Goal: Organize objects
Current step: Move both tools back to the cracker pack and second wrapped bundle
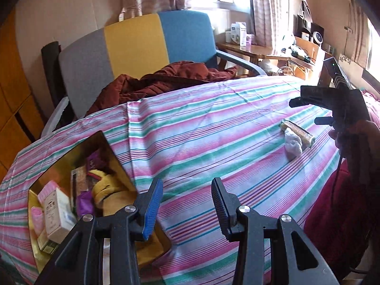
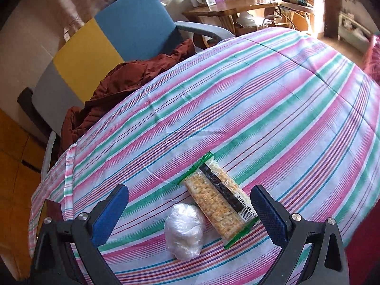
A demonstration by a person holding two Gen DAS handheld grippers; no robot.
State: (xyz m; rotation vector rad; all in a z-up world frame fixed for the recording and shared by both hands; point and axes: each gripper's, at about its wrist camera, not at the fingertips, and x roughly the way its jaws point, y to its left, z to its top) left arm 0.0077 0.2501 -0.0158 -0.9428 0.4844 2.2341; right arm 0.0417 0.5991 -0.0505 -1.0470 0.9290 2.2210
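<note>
A pack of crackers [image 2: 219, 199] in clear wrap with green ends lies on the striped tablecloth [image 2: 261, 109]. A white lump wrapped in plastic [image 2: 184, 231] sits just left of it, touching. My right gripper [image 2: 190, 211] hovers open above both, its blue pads on either side. In the left wrist view the same crackers [image 1: 298, 131] and wrapped lump [image 1: 293, 144] lie at the far right, below the right gripper [image 1: 306, 110]. My left gripper [image 1: 187, 204] is open and empty, beside a gold box [image 1: 106, 152] filled with several packets and small cartons.
A sofa [image 1: 135, 45] in grey, yellow and blue stands behind the table, with a rust-brown blanket [image 1: 161, 80] bunched on it. A wooden side table [image 1: 249, 49] with boxes sits at the back right. A hand [image 1: 356, 137] holds the right gripper.
</note>
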